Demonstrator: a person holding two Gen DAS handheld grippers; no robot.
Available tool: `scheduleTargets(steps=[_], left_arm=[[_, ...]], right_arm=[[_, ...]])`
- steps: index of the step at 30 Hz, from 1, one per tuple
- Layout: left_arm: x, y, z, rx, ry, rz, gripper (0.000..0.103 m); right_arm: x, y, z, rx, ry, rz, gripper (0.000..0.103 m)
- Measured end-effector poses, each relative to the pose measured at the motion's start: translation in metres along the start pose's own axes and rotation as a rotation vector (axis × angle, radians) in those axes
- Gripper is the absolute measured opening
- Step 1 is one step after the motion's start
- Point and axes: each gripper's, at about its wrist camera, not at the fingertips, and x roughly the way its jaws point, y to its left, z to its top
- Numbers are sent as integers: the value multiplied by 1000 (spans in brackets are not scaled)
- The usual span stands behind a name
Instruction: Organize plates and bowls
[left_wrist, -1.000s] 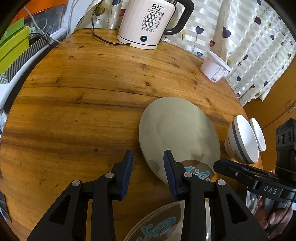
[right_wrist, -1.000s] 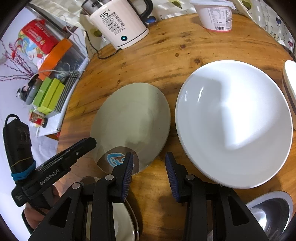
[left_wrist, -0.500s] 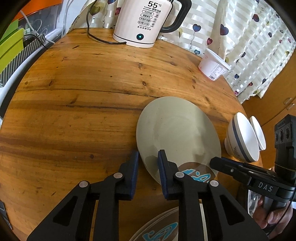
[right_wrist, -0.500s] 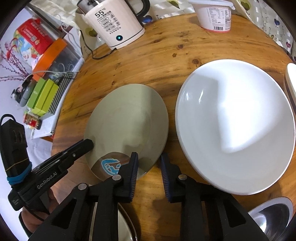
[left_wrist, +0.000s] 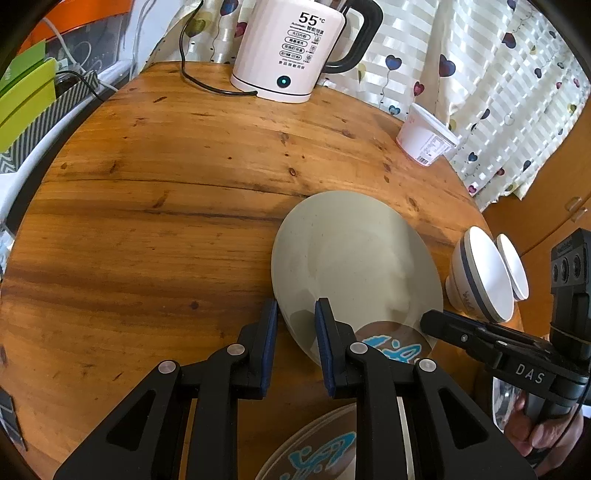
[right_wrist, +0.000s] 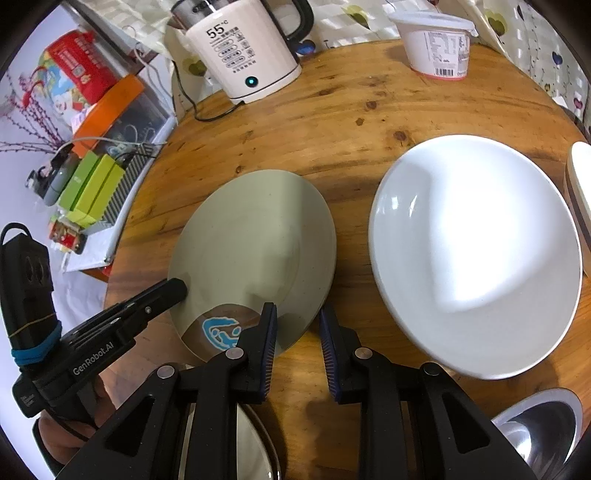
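A beige plate (left_wrist: 354, 258) with a brown patch and blue pattern at its near edge lies on the round wooden table (left_wrist: 147, 221). My left gripper (left_wrist: 295, 308) is shut on its near-left rim, one pad over and one under the edge. My right gripper (right_wrist: 297, 314) is shut on the beige plate (right_wrist: 255, 236) at its near-right rim. Each gripper shows in the other's view: the left gripper (right_wrist: 173, 290) at the plate's left edge, the right gripper (left_wrist: 430, 319) at its right. A large white plate (right_wrist: 476, 254) lies to the right.
A second patterned plate (left_wrist: 321, 454) lies under my grippers. Two white bowls (left_wrist: 480, 277) sit by the table's right edge, and a metal bowl (right_wrist: 546, 424) near right. A white kettle (left_wrist: 291, 48) with its cord and a yogurt cup (left_wrist: 424, 140) stand at the back.
Both grippers' jaws have narrowed from wide apart onto the beige plate's rim. The hands and the plate have stayed where they were.
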Motion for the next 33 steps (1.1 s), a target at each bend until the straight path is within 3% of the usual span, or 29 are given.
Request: scheduleTargets(steps=[18,33], left_arm=[[-27,-2,-9,-16,-39,21,22],[-52,-3,-37,-42,-60,43,22]], right_arm=[[-16,13,-5,-32,-17,27,23],[-31,26,-28,-68,-13,44,23]])
